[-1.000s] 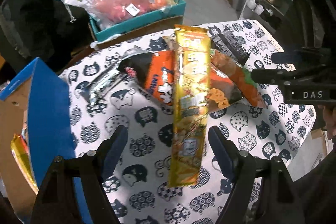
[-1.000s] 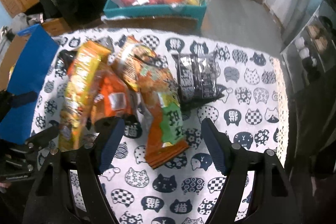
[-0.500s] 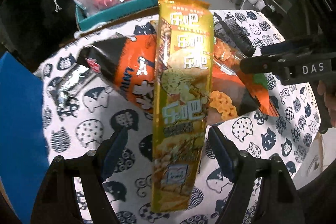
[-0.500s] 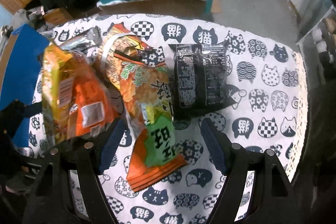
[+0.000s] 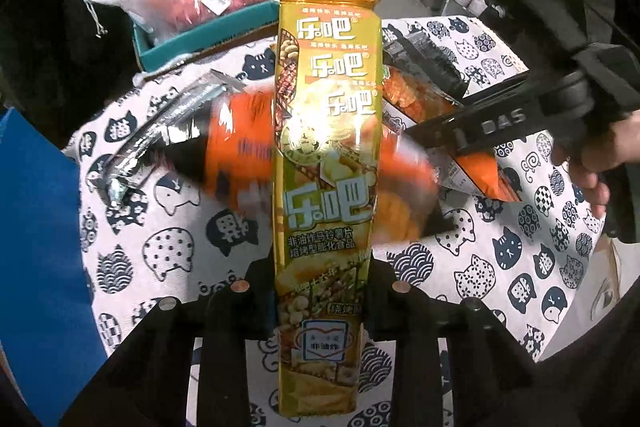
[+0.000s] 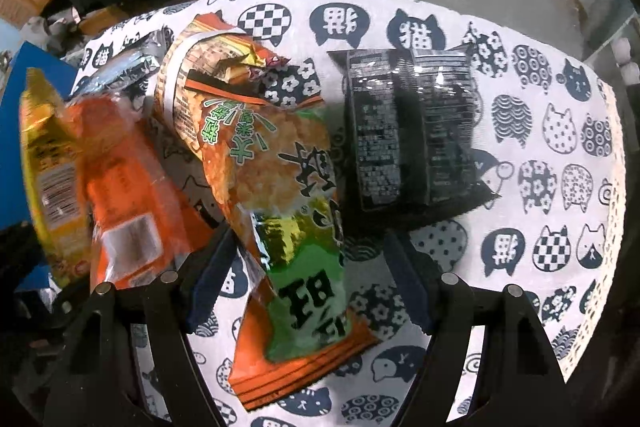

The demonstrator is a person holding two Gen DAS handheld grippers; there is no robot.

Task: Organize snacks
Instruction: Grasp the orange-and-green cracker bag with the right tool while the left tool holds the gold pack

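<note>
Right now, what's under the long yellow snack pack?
An orange bag lies crosswise under the yellow pack, on the cat-print cloth. The bag's middle is covered.

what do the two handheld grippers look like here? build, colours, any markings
Both are matte black plastic frames with two fingers on linkage arms, joined by round silver pins. The right gripper has dark blue pads on its fingers. Seen from the left wrist view, its body carries white "DAS" lettering. The left gripper shows the same black frame and pins. No cables or sleeves visible.
</note>
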